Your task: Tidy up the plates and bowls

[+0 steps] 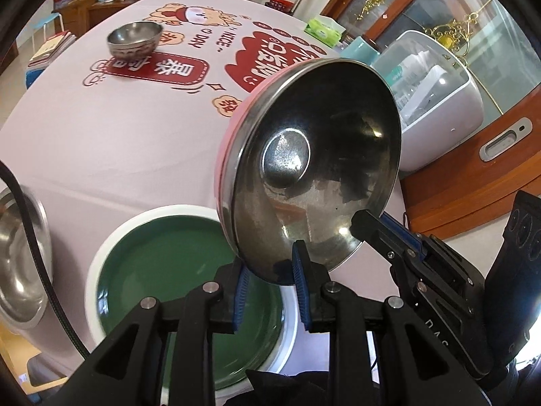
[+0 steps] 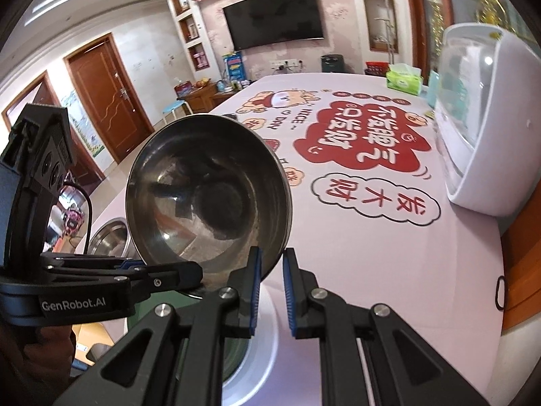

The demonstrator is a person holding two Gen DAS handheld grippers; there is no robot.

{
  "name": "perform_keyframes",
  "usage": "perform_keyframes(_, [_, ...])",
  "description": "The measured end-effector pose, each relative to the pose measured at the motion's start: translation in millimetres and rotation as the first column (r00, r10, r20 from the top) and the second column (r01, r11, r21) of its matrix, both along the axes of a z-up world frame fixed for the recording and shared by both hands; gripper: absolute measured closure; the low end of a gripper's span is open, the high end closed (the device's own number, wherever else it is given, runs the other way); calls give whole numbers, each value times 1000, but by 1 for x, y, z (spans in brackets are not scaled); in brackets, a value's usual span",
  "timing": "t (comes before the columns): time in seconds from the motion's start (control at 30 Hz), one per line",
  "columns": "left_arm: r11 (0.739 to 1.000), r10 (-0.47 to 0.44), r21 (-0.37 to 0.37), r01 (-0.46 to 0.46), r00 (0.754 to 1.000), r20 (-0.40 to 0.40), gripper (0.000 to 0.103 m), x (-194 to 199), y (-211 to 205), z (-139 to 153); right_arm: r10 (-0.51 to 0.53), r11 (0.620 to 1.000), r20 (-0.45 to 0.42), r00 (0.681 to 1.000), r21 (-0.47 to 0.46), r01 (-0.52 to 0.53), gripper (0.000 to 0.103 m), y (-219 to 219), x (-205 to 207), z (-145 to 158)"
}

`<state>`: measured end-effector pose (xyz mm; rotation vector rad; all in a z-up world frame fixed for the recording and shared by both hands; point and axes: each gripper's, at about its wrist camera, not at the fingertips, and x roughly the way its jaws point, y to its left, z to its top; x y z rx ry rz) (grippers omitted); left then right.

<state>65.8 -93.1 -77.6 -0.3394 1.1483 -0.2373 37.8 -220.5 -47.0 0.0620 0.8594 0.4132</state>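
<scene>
I hold a steel bowl (image 1: 314, 169) with a pink outer shell tipped up on edge in the air, its polished mouth facing the cameras. My left tongs (image 1: 270, 270) pinch its lower rim, one blue pad inside and one outside. In the right wrist view the same bowl fills the centre, and my right tongs (image 2: 272, 267) straddle its rim at about 5 o'clock with the wall between the pads; I cannot tell whether they press on it or stand just apart. Both tools on one rim suggests a handover or a steadying grip, so the bowl does not swing as it is carried.

The bowl's interior is mirror-bright but mottled, with a flat round base and dull smears.

Directly beneath it, at 7 o'clock in the left view, a green plate (image 1: 162, 270) with a white rim lies on the desk (image 1: 101, 142), which wears a pink cartoon-printed cloth. A large steel basin (image 1: 20, 253) sits at 9 o'clock, and a small steel bowl (image 1: 135, 39) stands well apart at 11 o'clock. A white dish cabinet (image 1: 436, 101) stands at 2 o'clock.
</scene>
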Motion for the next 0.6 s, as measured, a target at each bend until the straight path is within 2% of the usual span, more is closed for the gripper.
perform_keyframes(0.6, [996, 84, 12, -84, 996, -19, 80, -49, 95, 15, 127, 992, -1, 992, -21, -127, 90, 100, -18, 6])
